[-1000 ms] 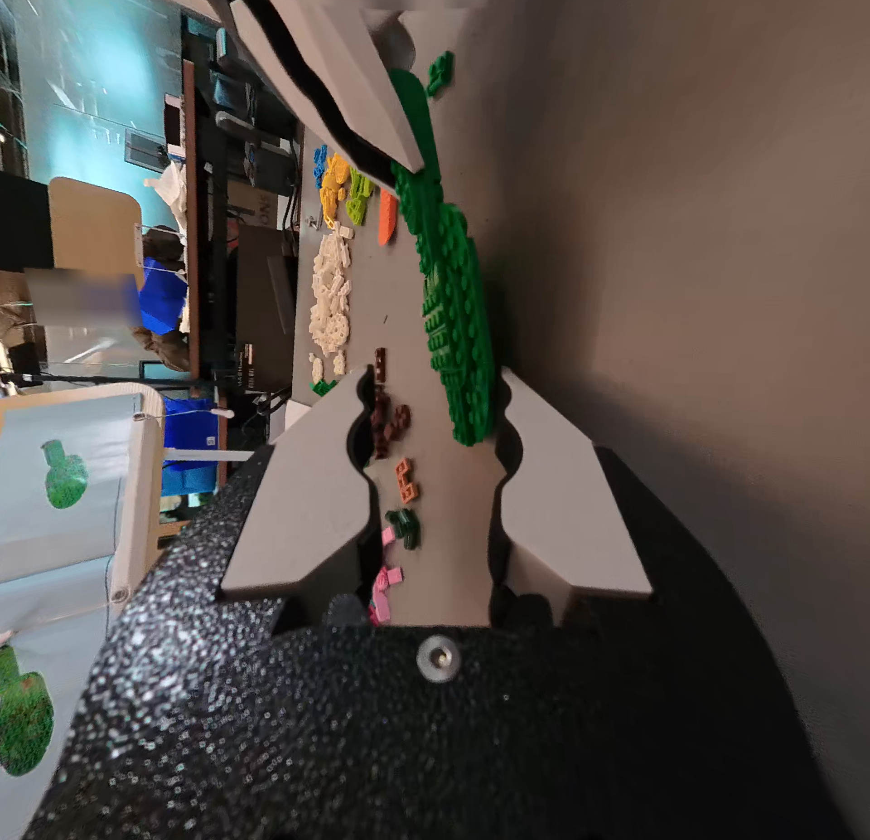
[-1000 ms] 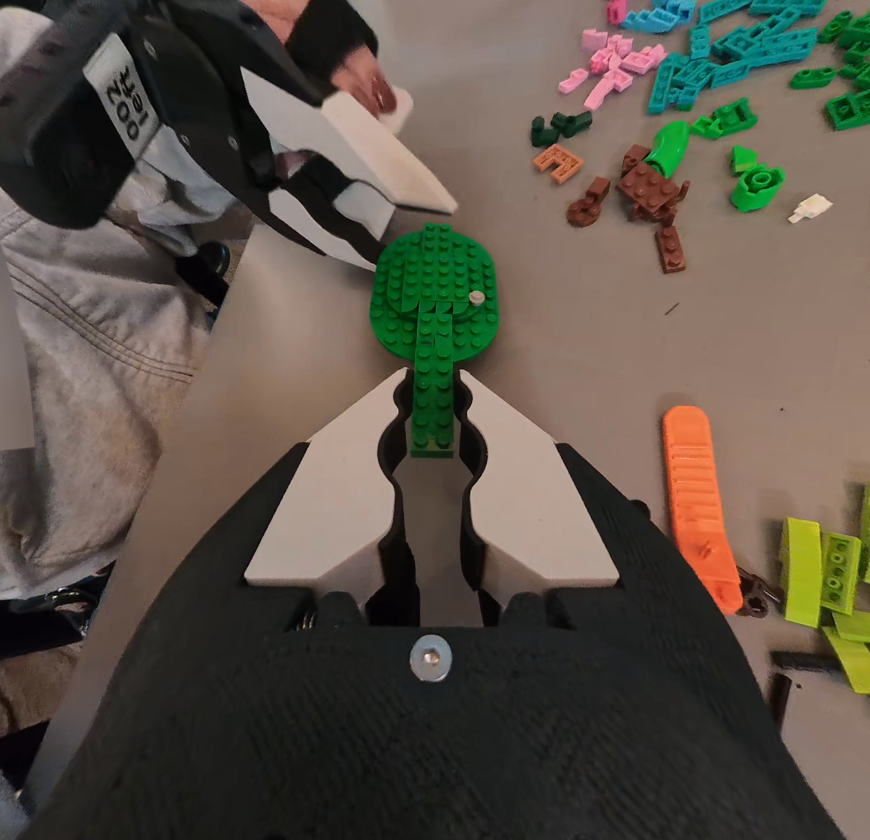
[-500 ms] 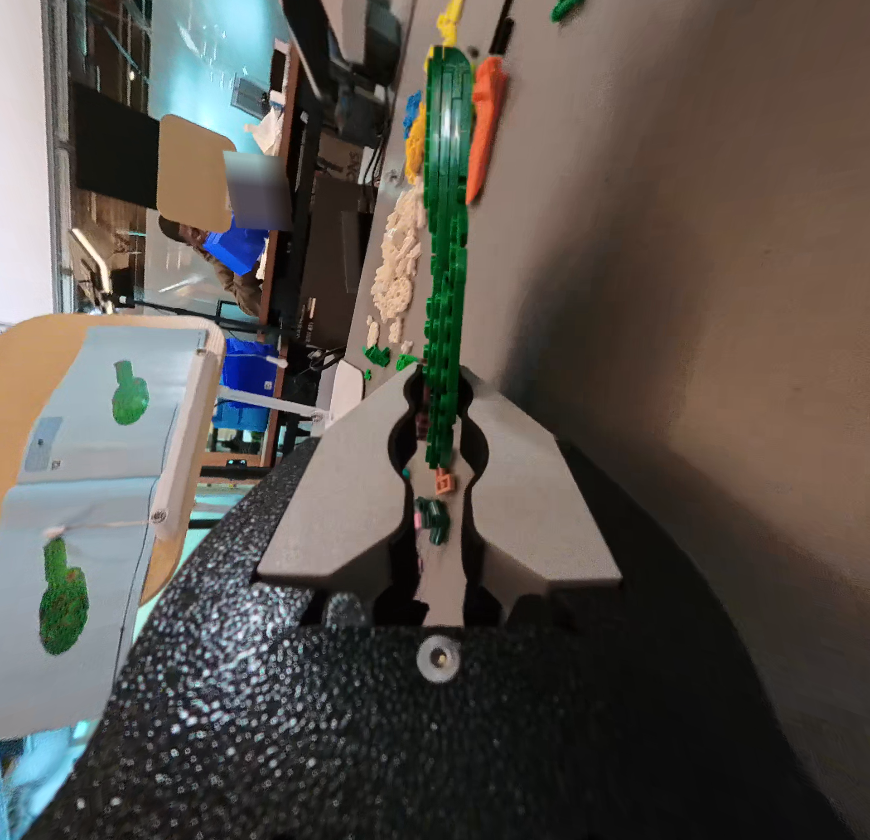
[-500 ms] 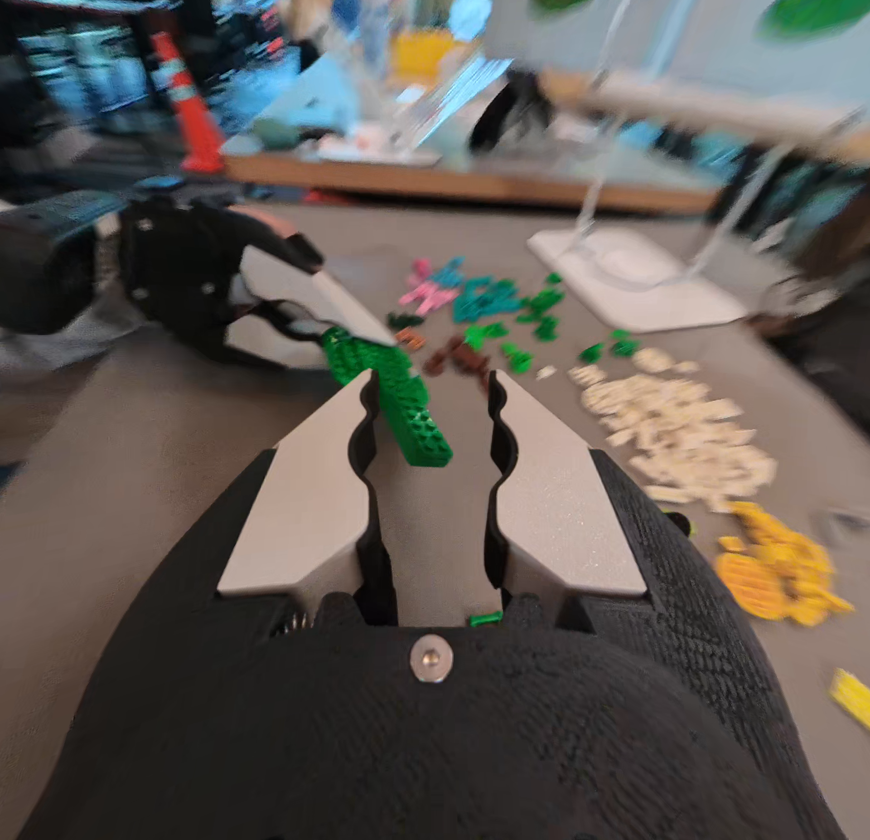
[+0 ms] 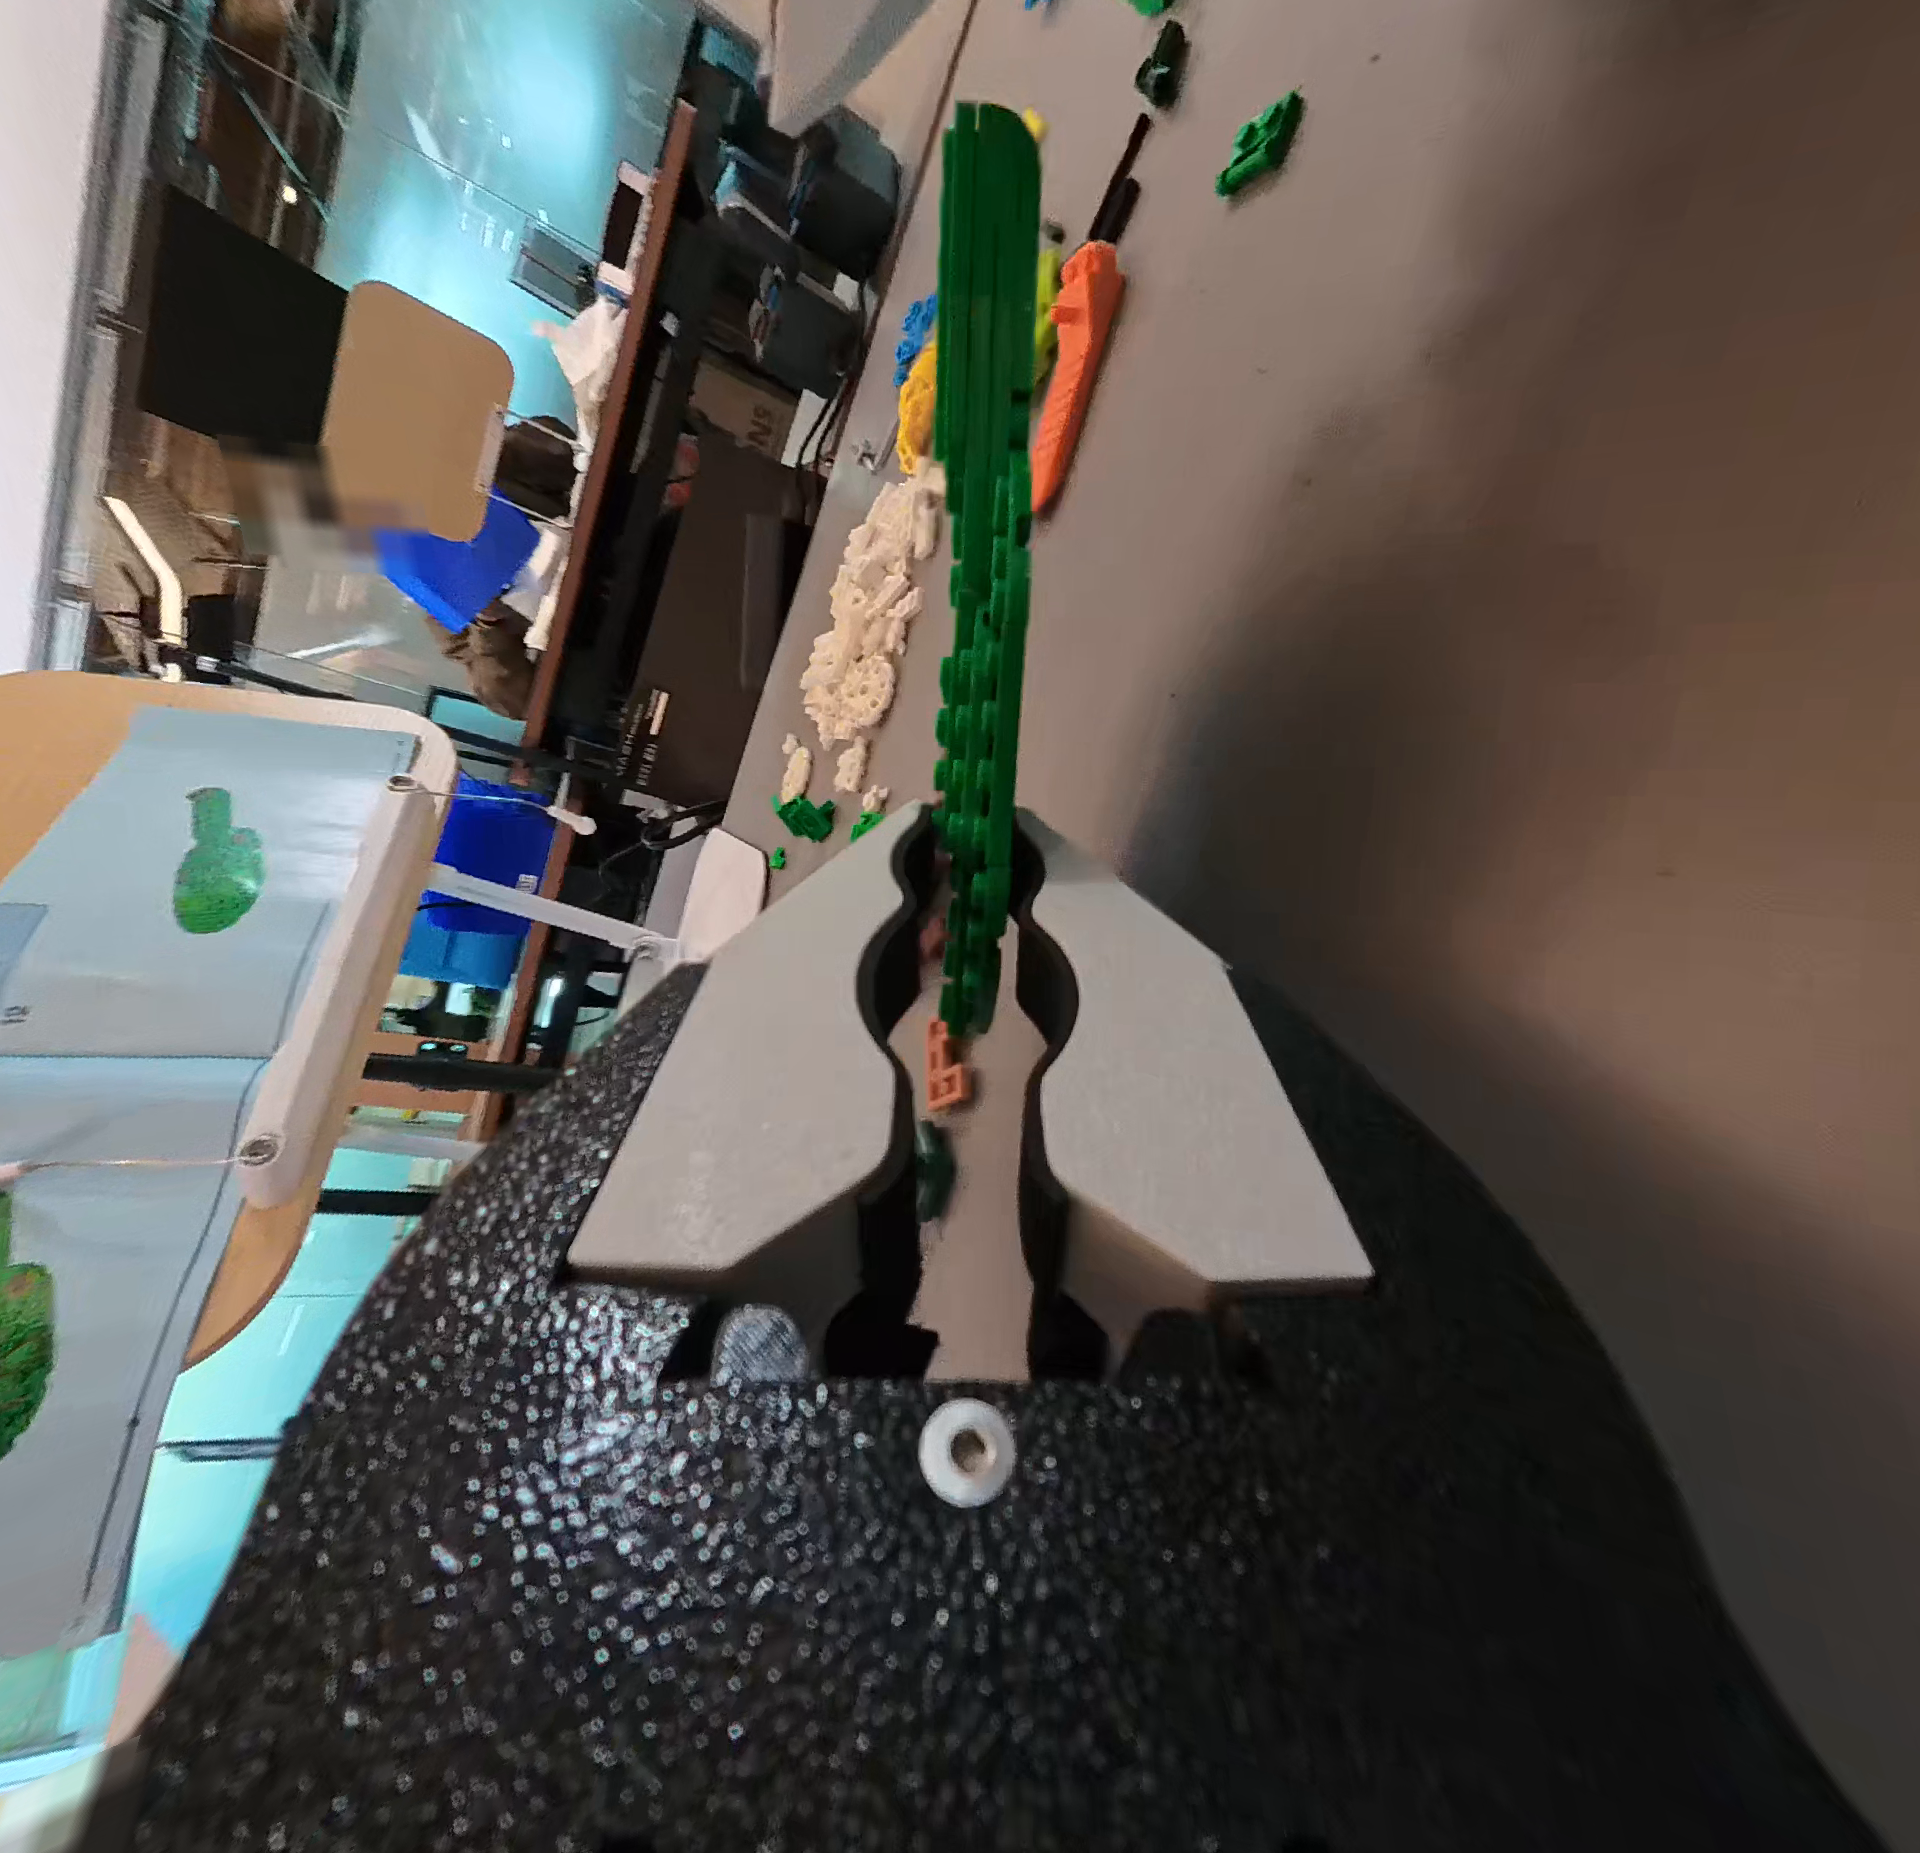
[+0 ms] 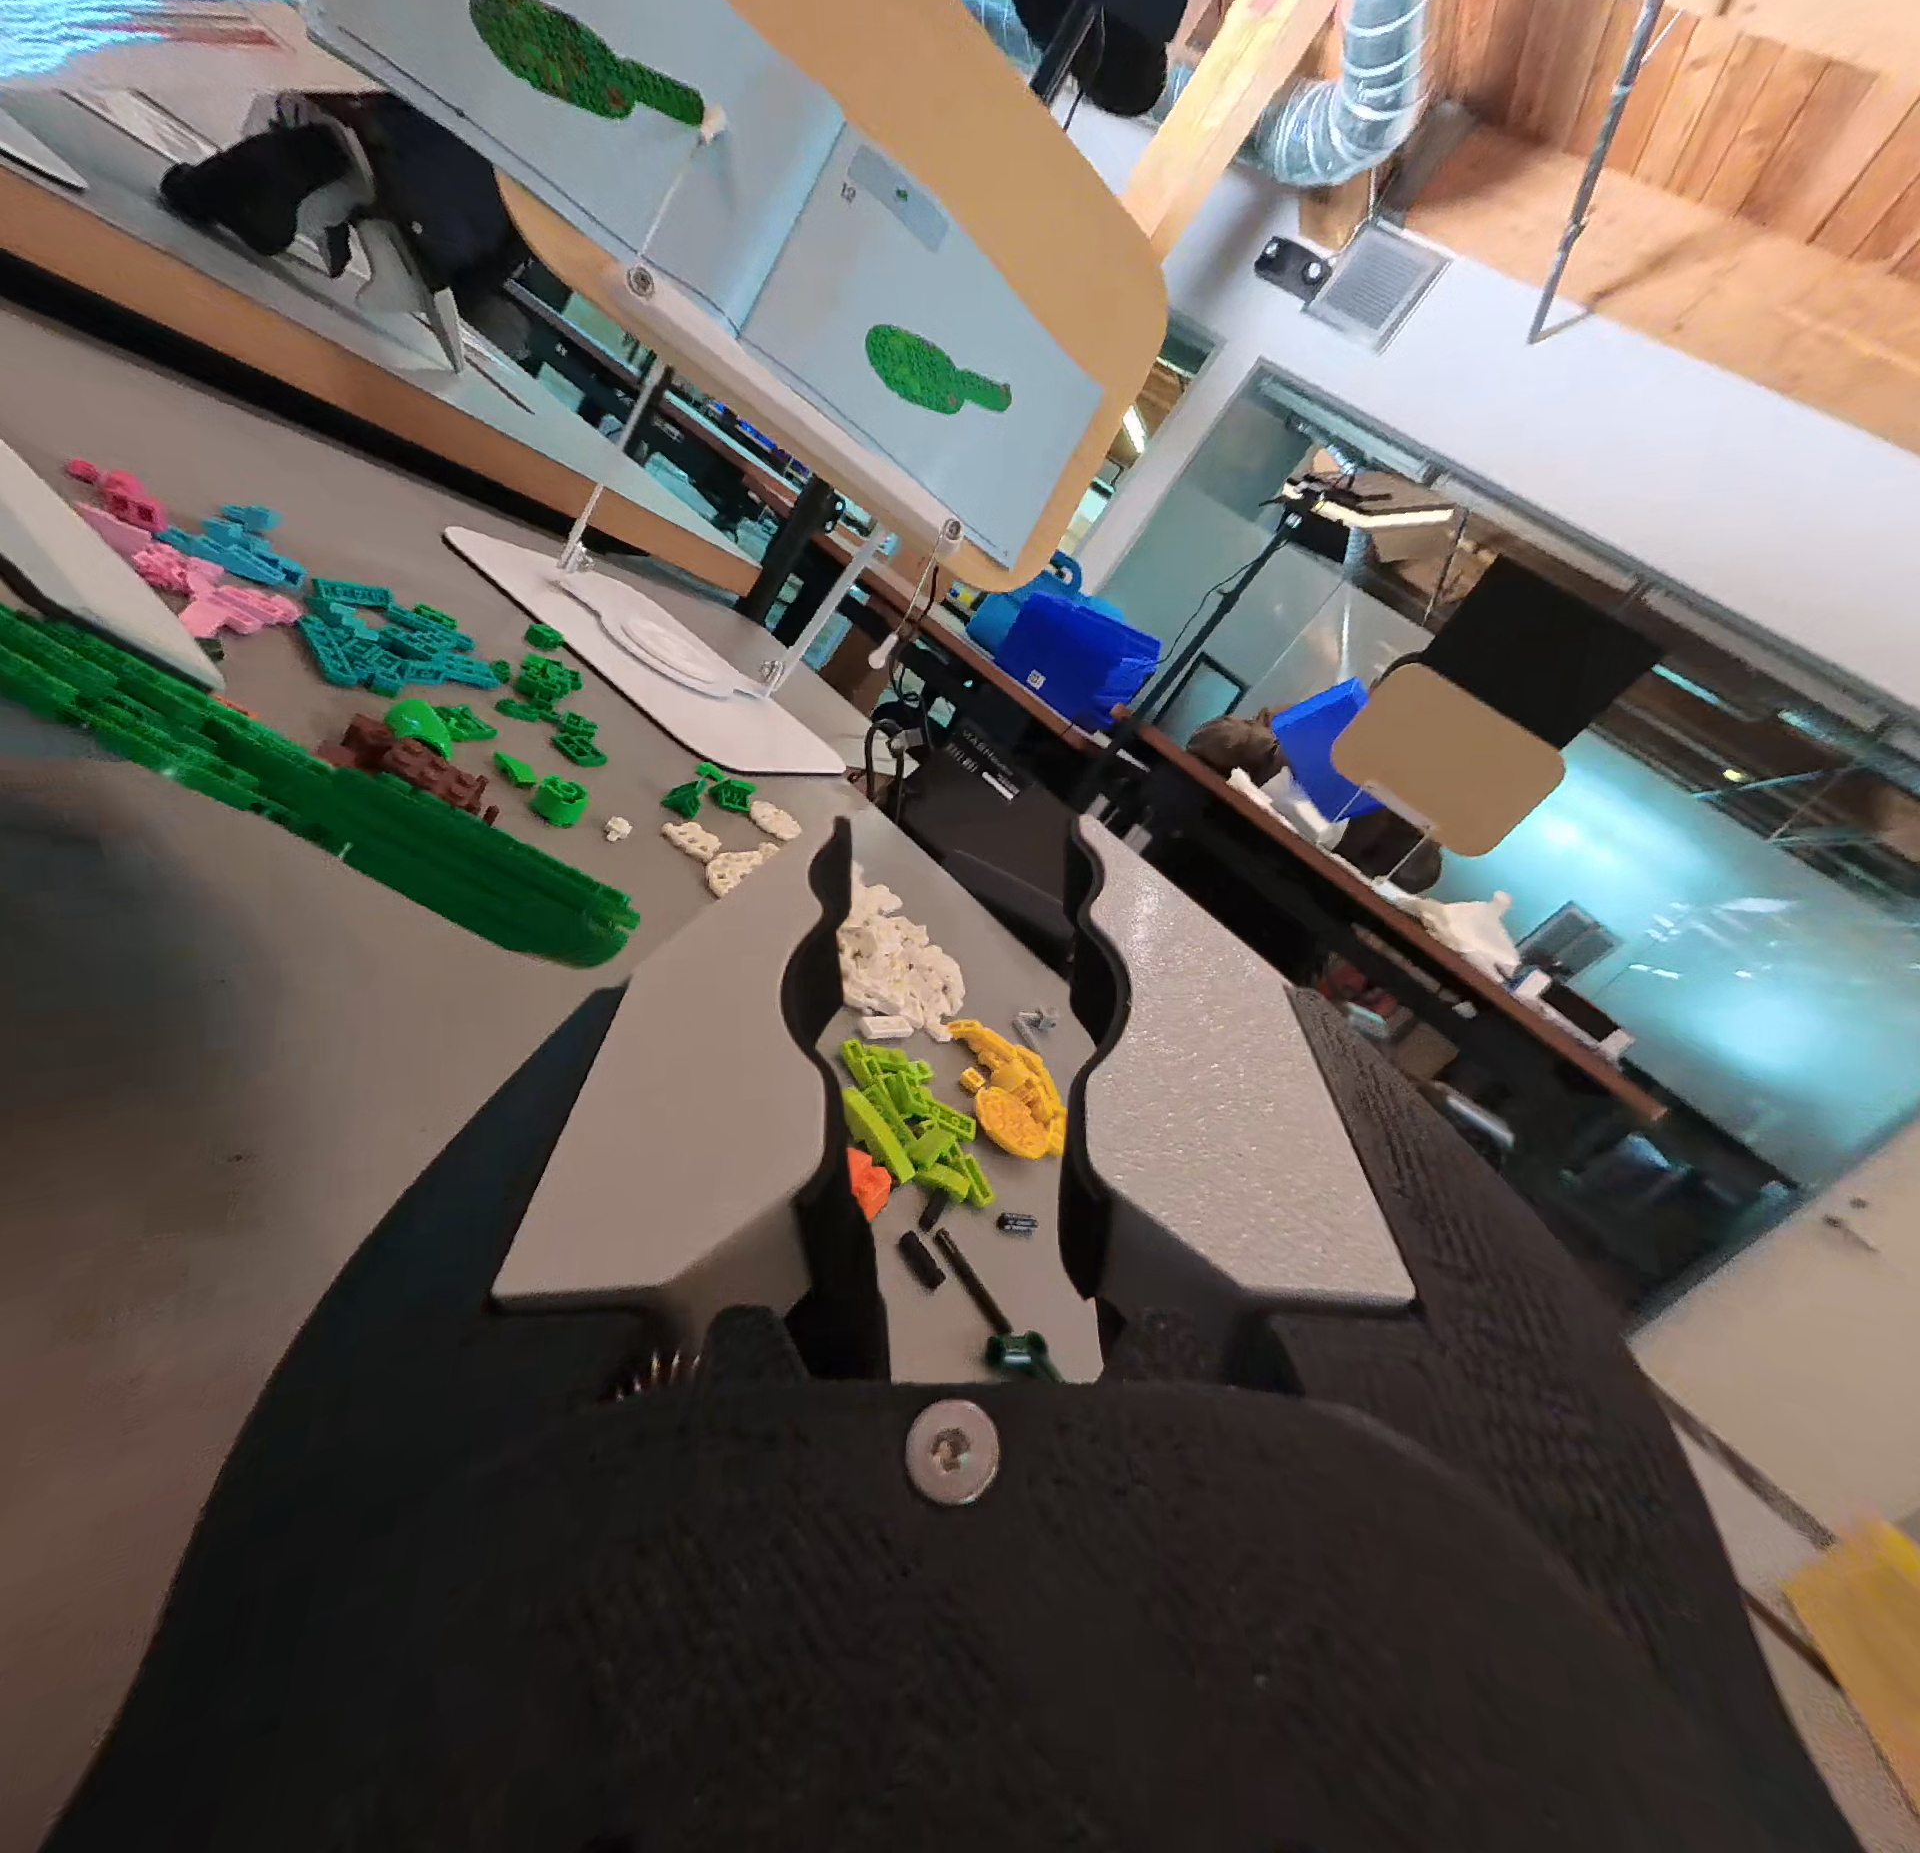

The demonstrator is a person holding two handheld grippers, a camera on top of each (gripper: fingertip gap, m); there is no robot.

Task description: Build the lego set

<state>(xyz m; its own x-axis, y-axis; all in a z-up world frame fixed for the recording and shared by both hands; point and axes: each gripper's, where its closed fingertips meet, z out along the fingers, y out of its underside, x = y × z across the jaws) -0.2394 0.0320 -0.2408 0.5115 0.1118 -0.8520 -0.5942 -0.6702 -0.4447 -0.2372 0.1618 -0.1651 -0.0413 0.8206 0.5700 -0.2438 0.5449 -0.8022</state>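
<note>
Green brick plate (image 5: 985, 598) stands edge-on, clamped in the left gripper (image 5: 977, 868); right gripper (image 6: 956, 847) gapes bare over grey surface (image 6: 260, 1076) near its far edge

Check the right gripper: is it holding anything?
No. The right gripper is open, with only loose bricks on the table visible between its fingers.

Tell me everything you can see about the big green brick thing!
The green brick build is a flat piece made of many small studded plastic plates stacked in layers, with one wide rounded end and a narrower part. The left gripper pinches one end edge-on, its grey fingers pressing on both sides, so the build sticks out above the grey table. The right wrist view shows its long, layered edge running to the rounded end.
</note>
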